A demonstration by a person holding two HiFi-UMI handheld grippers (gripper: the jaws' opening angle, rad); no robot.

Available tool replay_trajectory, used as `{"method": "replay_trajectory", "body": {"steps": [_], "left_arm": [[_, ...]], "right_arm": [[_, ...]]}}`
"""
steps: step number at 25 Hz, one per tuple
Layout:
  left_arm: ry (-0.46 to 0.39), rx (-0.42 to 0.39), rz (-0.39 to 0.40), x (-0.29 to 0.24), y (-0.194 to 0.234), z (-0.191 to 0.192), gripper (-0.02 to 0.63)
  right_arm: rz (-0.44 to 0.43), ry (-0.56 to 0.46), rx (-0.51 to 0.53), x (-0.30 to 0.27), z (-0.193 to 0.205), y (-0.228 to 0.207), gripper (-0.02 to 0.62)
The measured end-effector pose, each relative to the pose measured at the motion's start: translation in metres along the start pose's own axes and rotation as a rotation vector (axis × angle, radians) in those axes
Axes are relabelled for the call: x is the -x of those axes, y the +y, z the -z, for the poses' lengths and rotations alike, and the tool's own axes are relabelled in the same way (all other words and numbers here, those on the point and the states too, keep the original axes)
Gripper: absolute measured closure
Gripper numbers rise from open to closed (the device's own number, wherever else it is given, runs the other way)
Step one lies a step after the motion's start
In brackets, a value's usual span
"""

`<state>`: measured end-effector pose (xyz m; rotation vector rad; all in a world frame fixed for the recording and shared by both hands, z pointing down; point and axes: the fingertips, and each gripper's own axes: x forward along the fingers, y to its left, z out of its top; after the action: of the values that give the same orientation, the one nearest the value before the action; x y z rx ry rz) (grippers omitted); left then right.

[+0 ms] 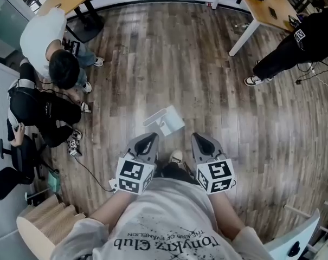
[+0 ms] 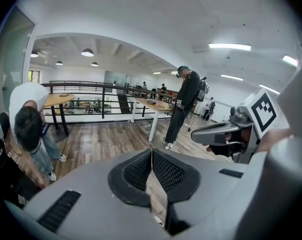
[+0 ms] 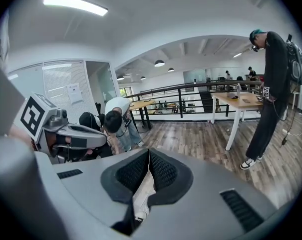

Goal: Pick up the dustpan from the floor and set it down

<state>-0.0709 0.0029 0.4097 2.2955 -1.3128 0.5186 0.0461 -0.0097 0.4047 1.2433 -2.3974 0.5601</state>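
While both tools are held low before our chest, we hold the left gripper [image 1: 147,143] and the right gripper [image 1: 203,143] side by side, each with its jaws pressed together on nothing. Just beyond their tips the pale dustpan [image 1: 167,121] lies untouched on the wooden floor [image 1: 207,75]. We judge the step in hand to be the approach. Next, one gripper must spread its jaws, descend, and close on the pan's handle or rim. A crouching person [image 1: 47,45] and a desk [image 1: 264,7] lie well apart.

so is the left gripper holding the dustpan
No, the dustpan lies on the floor ahead of the left gripper, whose jaws are shut with nothing between them.
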Motion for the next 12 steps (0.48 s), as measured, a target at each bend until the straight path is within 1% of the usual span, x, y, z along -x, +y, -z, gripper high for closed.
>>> {"method": "replay_trajectory", "body": {"steps": [2, 5, 12], "left_arm": [[0.007, -0.024, 0.01, -0.006, 0.006, -0.004, 0.58], [0.012, -0.02, 0.016, -0.011, 0.018, -0.005, 0.58], [0.039, -0.049, 0.047, -0.033, 0.029, -0.001, 0.578]], "right_arm": [[0.02, 0.002, -0.009, -0.004, -0.002, -0.004, 0.569], [0.039, 0.006, -0.024, -0.012, -0.003, -0.008, 0.569], [0.05, 0.015, -0.042, -0.033, -0.005, -0.019, 0.569]]}}
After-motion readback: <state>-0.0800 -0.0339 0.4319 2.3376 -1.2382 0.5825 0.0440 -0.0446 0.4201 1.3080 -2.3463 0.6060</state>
